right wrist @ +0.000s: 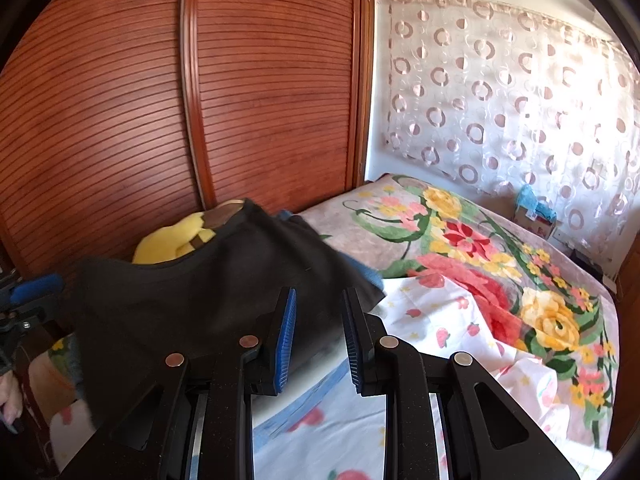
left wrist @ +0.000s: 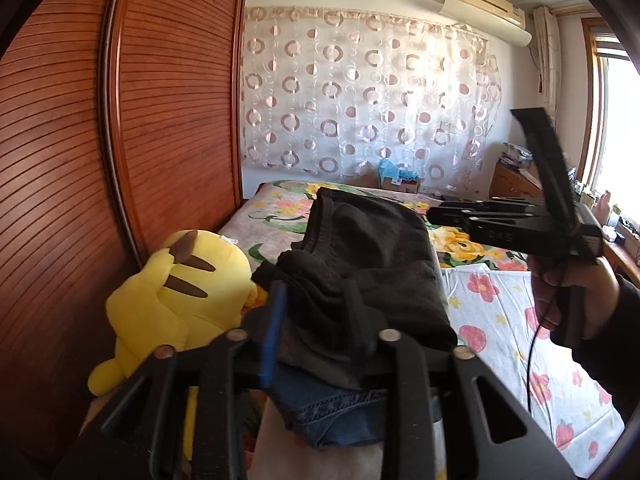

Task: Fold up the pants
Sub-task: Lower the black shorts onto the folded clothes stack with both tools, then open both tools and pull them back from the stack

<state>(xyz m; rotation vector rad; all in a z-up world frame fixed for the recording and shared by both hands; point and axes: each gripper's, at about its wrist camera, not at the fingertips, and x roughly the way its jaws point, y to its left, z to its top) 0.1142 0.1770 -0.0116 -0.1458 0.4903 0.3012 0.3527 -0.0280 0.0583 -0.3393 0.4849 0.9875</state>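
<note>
The left gripper (left wrist: 314,300) is seen from its own camera with the folded black fabric pants (left wrist: 368,256) lying between its black fingers; one blue-padded finger (left wrist: 274,332) stands at the left of the cloth, while the other is buried in dark fabric. Whether the pads press on the cloth cannot be told. Beneath the pants, a piece of blue denim (left wrist: 332,408) is heaped with them.

The right gripper (right wrist: 319,336) is shown with its blue ribbed pads (right wrist: 286,340) parted and nothing between them; the gap opens onto the pants' near edge and the white strawberry-print sheet (right wrist: 432,320). In the left view this gripper (left wrist: 434,214) is held by a hand (left wrist: 576,296) at the right side of the bed, beside the far right edge of the pants.

The pants (right wrist: 192,300) are piled at the left side of the bed, just beside a yellow plush toy with brown stripes (left wrist: 168,304), which lies against the slatted reddish-brown wooden wardrobe door (left wrist: 168,112). A flowered blanket (right wrist: 460,240) covers the far part of the bed. Behind it, a sheer curtain with pink rings (left wrist: 360,92) hangs on the wall.
</note>
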